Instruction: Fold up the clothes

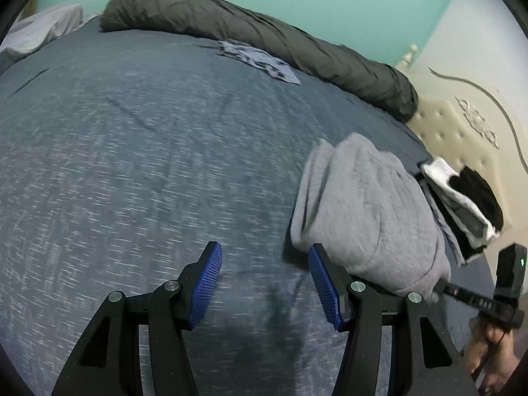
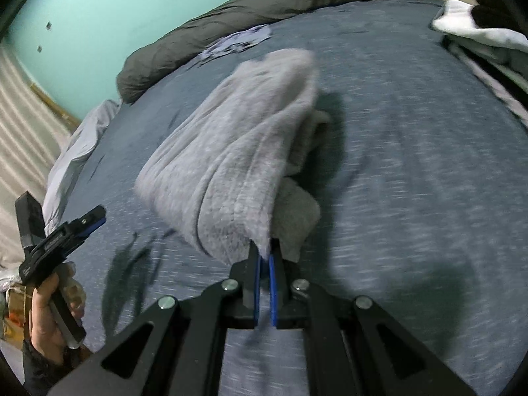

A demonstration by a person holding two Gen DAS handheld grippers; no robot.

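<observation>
Right gripper [image 2: 265, 257] pinches a grey garment [image 2: 237, 151] above the bedspread [image 2: 412, 165] (left gripper [image 1: 265, 280] spread, empty).

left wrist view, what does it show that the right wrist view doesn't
Only the left wrist view shows the cream tufted headboard and the left hand-held gripper from behind, open and empty. Only the right wrist view shows the right hand-held gripper shut on the grey garment, and the hand holding the left one. Both show the blue bedspread, dark rolled blanket, patterned cloth and black-and-white pile.
</observation>
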